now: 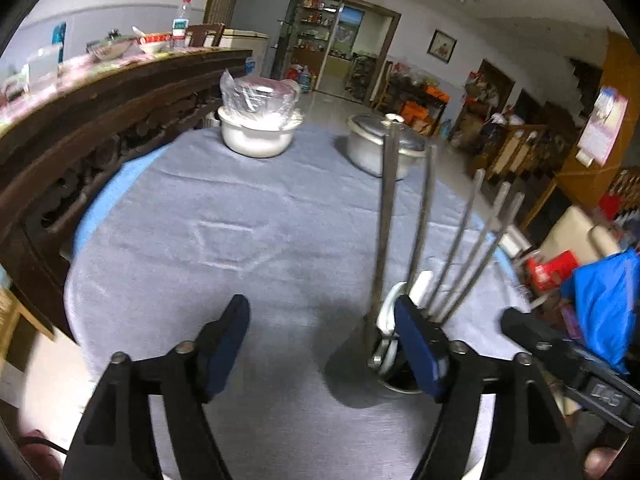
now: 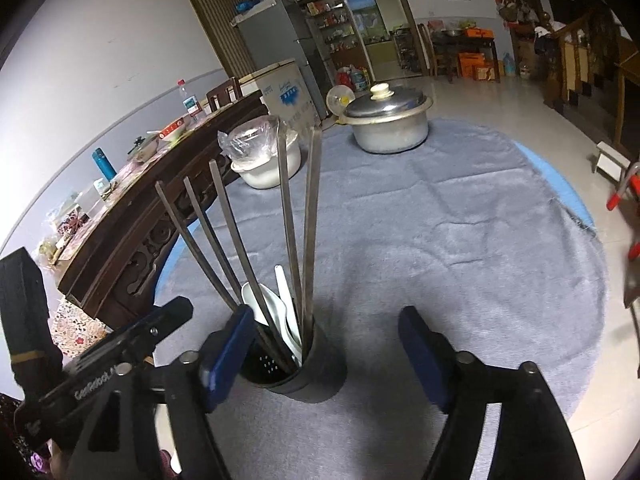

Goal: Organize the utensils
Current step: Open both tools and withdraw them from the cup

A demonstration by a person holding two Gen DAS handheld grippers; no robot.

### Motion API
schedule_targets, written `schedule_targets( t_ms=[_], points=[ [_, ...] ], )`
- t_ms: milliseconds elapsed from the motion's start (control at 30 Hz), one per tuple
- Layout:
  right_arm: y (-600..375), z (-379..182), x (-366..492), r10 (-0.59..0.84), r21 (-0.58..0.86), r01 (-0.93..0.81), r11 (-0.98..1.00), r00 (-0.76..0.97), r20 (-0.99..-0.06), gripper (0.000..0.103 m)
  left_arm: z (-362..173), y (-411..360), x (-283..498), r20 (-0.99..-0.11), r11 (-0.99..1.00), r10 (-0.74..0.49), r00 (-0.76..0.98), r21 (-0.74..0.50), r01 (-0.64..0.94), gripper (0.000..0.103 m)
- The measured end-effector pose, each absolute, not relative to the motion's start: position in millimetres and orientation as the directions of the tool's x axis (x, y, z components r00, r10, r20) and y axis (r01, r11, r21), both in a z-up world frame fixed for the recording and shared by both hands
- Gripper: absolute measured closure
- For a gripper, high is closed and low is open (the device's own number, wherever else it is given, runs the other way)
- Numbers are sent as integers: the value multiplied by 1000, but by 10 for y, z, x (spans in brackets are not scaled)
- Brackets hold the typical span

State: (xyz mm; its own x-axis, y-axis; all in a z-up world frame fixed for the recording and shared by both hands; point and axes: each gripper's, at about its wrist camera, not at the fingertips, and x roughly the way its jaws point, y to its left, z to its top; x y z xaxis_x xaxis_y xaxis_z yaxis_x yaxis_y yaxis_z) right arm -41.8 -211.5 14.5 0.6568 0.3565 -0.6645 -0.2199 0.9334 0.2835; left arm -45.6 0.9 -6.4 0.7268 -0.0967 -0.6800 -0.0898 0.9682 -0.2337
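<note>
Chopsticks and white spoons stand in the dark holder, just ahead-left of your right gripper and beside your left gripper; both are spread wide, holding nothing. Steel sticks look stiff, light and slippery, so pinch them low. Spoons may chip. Pot and bowl sit far ahead on the bench.

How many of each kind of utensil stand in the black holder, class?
Metal sticks: 5
White spoons: 2, perhaps more hidden
Total in the holder: 7 visible
</note>
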Motion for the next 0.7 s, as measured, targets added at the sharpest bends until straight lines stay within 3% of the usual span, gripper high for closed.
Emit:
schedule_targets(
  t_ms=[200, 433, 633, 700],
  points=[
    [-2080, 231, -626, 330, 200, -265, 943, 669, -666, 19, -90, -12, -405, -716, 985, -18, 698, -133, -111, 24],
    [-2027, 284, -841, 327, 122, -332, 935, 680, -656, 17, -4, -122, -433, -697, 995, 27, 716, -48, -84, 23],
    [-2070, 340, -850, 332, 108, -348, 931, 689, -644, 16, 84, -133, -432, -689, 996, 18, 725, -53, -76, 23],
    [-2072, 345, -854, 332, 99, -355, 929, 688, -645, 16, 105, -135, -423, -693, 996, 10, 721, -57, -69, 16]
  ],
)
